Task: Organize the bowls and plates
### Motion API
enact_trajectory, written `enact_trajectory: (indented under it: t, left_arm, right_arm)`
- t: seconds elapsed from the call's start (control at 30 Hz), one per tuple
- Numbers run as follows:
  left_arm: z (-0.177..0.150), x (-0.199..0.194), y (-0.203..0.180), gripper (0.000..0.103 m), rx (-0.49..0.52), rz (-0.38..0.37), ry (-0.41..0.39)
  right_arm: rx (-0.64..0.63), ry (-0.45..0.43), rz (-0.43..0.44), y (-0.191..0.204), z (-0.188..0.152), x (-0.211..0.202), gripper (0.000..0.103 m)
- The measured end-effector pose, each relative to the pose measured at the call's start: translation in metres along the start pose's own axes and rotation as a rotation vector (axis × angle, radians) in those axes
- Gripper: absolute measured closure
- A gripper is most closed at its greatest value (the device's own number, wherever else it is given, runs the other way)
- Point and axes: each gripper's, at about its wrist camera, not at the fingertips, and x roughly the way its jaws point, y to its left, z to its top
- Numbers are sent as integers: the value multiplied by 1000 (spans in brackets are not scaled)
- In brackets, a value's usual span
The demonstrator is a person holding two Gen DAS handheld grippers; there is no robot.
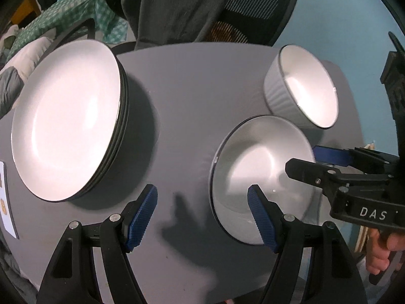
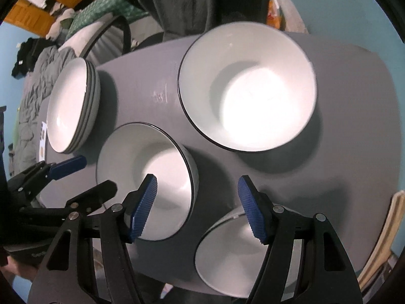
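On the grey table (image 1: pixel 189 101) a stack of white dark-rimmed plates (image 1: pixel 68 119) (image 2: pixel 68 109) sits at the left. A white bowl (image 1: pixel 255 167) (image 2: pixel 152 162) stands in the middle. My left gripper (image 1: pixel 202 217) is open and points down across that bowl's left rim, one pad over the inside and one over the table. My right gripper (image 2: pixel 197 207) is open across the bowl's right rim, and no pad presses on it. A ribbed bowl (image 1: pixel 301 86) (image 2: pixel 248 88) stands further back. Another bowl (image 2: pixel 227 253) lies under my right gripper's outer finger.
A chair draped with a dark garment (image 1: pixel 177 7) stands behind the table. A paper card (image 1: pixel 7 197) lies at the table's left edge. A hand (image 1: pixel 379 253) holds the right gripper's handle. Bedding and a green checked cloth (image 1: pixel 71 12) lie beyond the table.
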Motion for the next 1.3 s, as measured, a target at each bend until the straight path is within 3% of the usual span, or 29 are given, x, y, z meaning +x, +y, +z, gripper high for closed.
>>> enact_trajectory:
  t: [0.17,0.43,0.7,0.9,0.97,1.07,1.3]
  left_arm:
    - [2,11,1,28,-38,5,22]
    - [5,18,1,28,-76,12,27]
    - [8,30,4,56,-110,3,59]
    - [8,35,10,63,-125,-29,62]
    - [8,35,10,77,-129,-60,68]
    - [9,34,7,90,-131,-81,82]
    - [10,32,4,91,-135,-67,100]
  right_arm:
    - [-41,12,5,1,5,5,42]
    - [-75,65,12,2,12,20,61]
    - [-117,94,-1,4,13,27,84]
    - [-92,96,8,1,15,27,86]
    - [-77,98,14,-1,15,26,86]
    - [-49,95,17,-5,15,25,90]
    - [-29,83,3,-15,13,15,94]
